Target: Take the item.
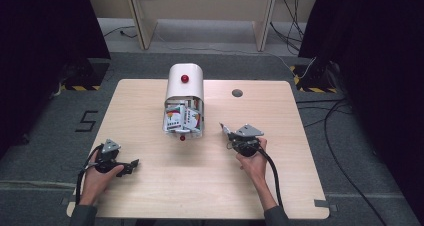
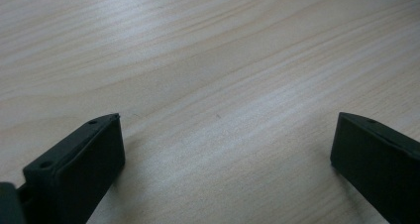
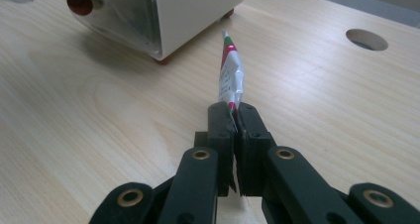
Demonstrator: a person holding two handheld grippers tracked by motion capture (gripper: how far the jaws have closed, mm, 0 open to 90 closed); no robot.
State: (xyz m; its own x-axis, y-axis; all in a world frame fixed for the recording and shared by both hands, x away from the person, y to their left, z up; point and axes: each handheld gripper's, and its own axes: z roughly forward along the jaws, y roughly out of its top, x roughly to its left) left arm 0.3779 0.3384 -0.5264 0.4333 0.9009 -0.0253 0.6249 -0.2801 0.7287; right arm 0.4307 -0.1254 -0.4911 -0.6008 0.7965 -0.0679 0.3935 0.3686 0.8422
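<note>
At centre frame of the high view, the right gripper point(image 1: 226, 131) has its fingers clamped on one packet point(image 3: 231, 75), already outside the white bin point(image 1: 185, 83); more remain inside. Left gripper point(image 1: 131, 165): fingers apart, idle.

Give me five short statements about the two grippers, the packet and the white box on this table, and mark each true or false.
1. The right gripper is shut on a thin packet. True.
2. The left gripper holds a packet too. False: its jaws stand wide apart over bare table, with nothing between them.
3. The white box has a red knob on top. True.
4. The held packet is inside the white box. False: it is out in the open, to the side of the box.
5. More packets show through the box's open front. True.
</note>
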